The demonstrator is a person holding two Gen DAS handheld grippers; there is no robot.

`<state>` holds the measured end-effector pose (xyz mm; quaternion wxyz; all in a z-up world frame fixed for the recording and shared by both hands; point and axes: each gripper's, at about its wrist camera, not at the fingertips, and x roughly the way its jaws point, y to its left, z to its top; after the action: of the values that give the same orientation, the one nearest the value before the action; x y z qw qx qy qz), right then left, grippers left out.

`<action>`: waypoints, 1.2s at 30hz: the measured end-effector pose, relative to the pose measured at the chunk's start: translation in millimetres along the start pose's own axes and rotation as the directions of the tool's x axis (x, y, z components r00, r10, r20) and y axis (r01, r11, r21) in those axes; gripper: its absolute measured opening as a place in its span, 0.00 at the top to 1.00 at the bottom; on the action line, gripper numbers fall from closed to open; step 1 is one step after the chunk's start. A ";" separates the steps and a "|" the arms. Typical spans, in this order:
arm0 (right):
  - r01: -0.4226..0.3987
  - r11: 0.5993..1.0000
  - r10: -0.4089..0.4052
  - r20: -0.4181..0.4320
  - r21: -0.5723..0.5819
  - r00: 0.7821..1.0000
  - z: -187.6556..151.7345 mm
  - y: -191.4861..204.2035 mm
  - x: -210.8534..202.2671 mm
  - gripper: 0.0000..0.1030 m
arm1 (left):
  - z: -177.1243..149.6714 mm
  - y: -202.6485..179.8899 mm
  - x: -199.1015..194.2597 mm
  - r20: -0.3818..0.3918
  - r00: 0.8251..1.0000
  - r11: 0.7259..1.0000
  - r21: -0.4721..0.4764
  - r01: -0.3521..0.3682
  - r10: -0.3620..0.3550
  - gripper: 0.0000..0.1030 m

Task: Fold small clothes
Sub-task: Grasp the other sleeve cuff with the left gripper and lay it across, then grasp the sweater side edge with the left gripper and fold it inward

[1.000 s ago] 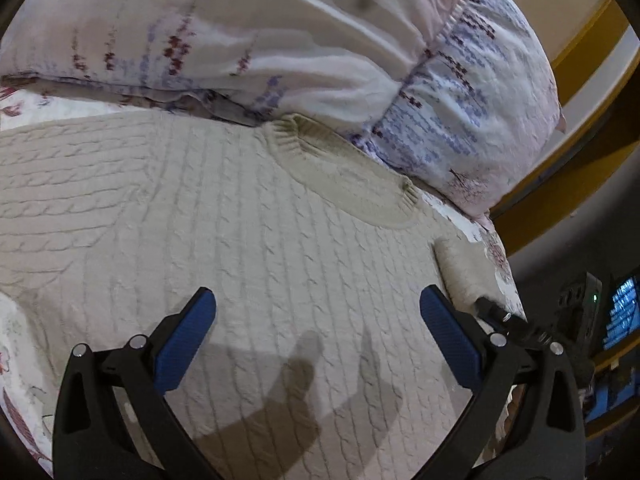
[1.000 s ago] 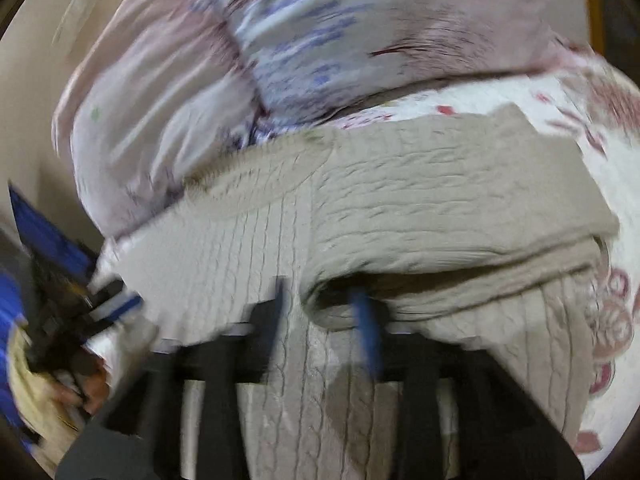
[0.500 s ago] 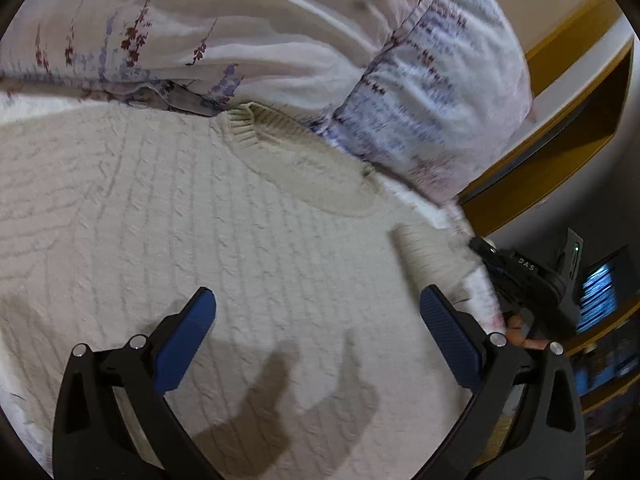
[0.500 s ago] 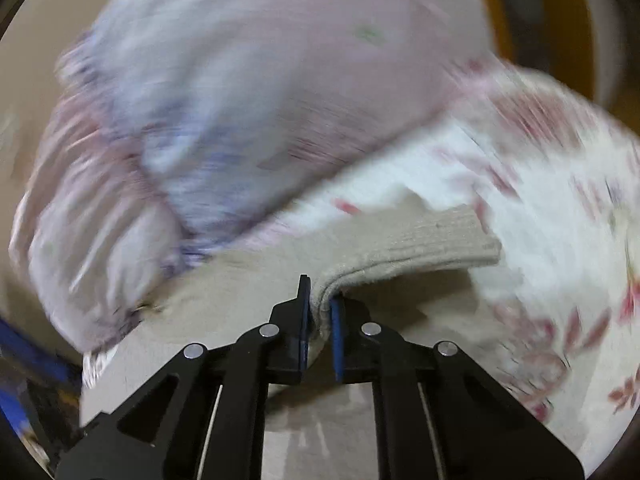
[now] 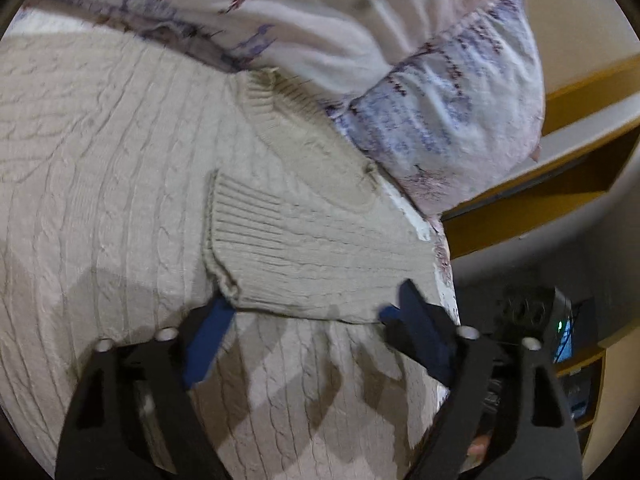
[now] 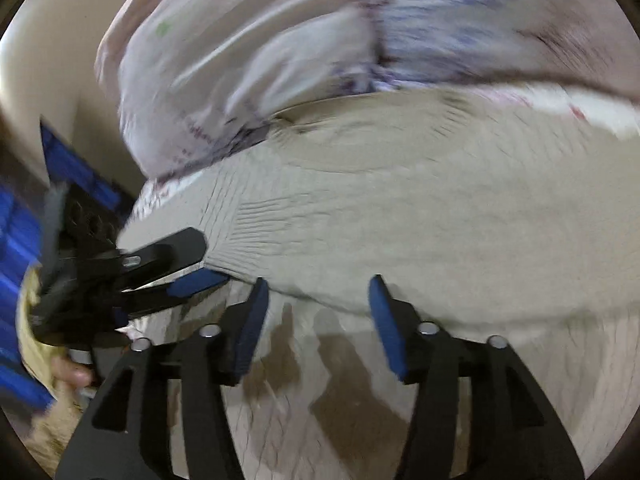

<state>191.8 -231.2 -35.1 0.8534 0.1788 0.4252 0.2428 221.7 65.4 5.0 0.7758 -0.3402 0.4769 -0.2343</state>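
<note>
A beige cable-knit sweater [image 5: 120,160] [image 6: 440,220] lies flat on the bed, its collar [image 5: 272,100] against the pillows. One sleeve [image 5: 320,248] lies folded across the body, and its ribbed cuff [image 5: 240,216] [image 6: 256,228] faces the middle. My left gripper [image 5: 316,296] [image 6: 210,260] is open and its jaws are closing, with the sleeve's near edge between them and one pad at the cuff's corner. My right gripper [image 6: 318,280] sits just short of the folded edge. Its jaws are opening and hold nothing.
Floral pillows [image 5: 440,100] [image 6: 240,60] bulge over the collar at the back. The bed's edge [image 5: 440,240] runs close beside the left gripper, with a yellow wooden frame [image 5: 560,184] and a power strip [image 5: 524,304] beyond. A hand [image 6: 72,372] grips the left tool.
Half a second ago my right gripper was shut on a fold of sleeve; it has let go and opened. The sleeve now lies across the sweater's body. The left jaws have narrowed.
</note>
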 end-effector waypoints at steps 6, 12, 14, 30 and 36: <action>-0.021 0.958 -0.004 0.088 0.287 0.996 -6.6 -76.0 -42.3 0.41 | 12.0 11.2 15.5 -0.009 1.000 0.998 -0.061 -0.012 0.012 0.92; -0.013 0.878 -0.112 0.231 0.479 0.966 -20.2 -114.1 -69.0 0.43 | 40.6 -2.1 -0.8 0.097 0.991 0.992 0.076 -0.105 0.097 0.93; 0.020 0.863 -0.176 0.263 0.506 0.949 -19.6 -118.9 -73.3 0.46 | 48.5 0.2 -12.0 0.156 0.976 0.981 0.099 -0.170 0.153 0.93; 0.298 0.840 -0.428 0.217 0.453 0.877 -17.8 -103.0 -70.4 0.70 | 29.3 35.4 -30.4 0.144 0.944 0.945 0.096 -0.313 0.298 0.51; 0.352 0.893 -0.429 0.294 0.280 0.854 -13.6 -54.5 -82.8 0.64 | 11.1 56.8 -104.9 0.247 0.938 0.964 0.046 -0.263 0.244 0.33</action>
<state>152.0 -321.3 -17.9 0.9218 0.2198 0.3187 -0.0196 188.2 178.4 26.6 0.8640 -0.2708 0.4104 -0.1082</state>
